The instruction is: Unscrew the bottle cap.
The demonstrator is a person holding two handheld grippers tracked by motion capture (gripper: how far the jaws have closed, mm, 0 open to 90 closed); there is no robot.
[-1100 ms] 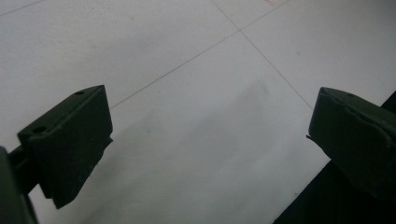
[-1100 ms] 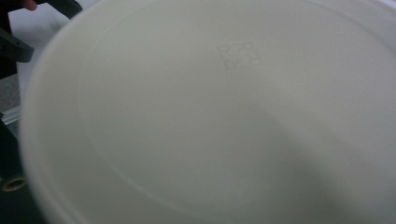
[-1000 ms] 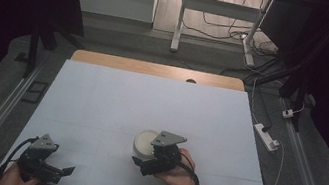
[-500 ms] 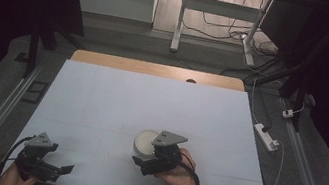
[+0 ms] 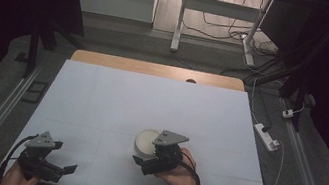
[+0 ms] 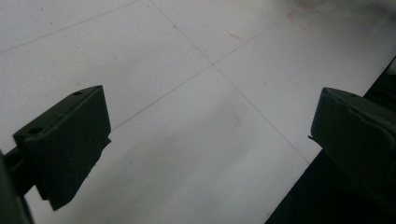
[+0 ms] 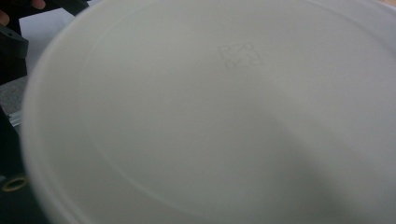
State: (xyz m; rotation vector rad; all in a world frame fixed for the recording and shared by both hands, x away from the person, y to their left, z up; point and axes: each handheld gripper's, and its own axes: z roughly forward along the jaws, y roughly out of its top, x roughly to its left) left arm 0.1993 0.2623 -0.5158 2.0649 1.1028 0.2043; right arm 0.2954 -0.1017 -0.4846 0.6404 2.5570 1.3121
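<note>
At the near edge of the table (image 5: 115,99), bottom left in the high view, the left gripper (image 5: 60,170) sits low over the white sheet, held by a hand (image 5: 16,178) coming in from the bottom, cable looping behind it. Jaws spread wide, nothing between them; left gripper view confirms it: both black jaws far apart with bare white sheet (image 6: 196,121) in the gap, thin grid lines crossing it, dark table edge at lower right.

Slightly farther in and right of centre, the right gripper (image 5: 148,163) is held by the other hand (image 5: 179,176), dark sleeve below it, grey three-cornered plate on top. It is right up against a white bowl (image 5: 149,141), a round, shallow-looking container standing upright on the sheet, near the front half of the table. Gripper touches the bowl's near side; whether the jaws are clamped on the rim or merely around it, can't tell. Right gripper view is very close on the bowl (image 7: 219,116): white inside, faint embossed mark on the bottom, blurred rim at left, own jaws not clearly seen.

Both grippers well apart from each other.

Farther back, sheet is bare up to a wooden strip (image 5: 156,69) along the far table edge. Beyond that, floor with a white power strip (image 5: 266,136) at right and metal table legs (image 5: 180,19) with cables.
</note>
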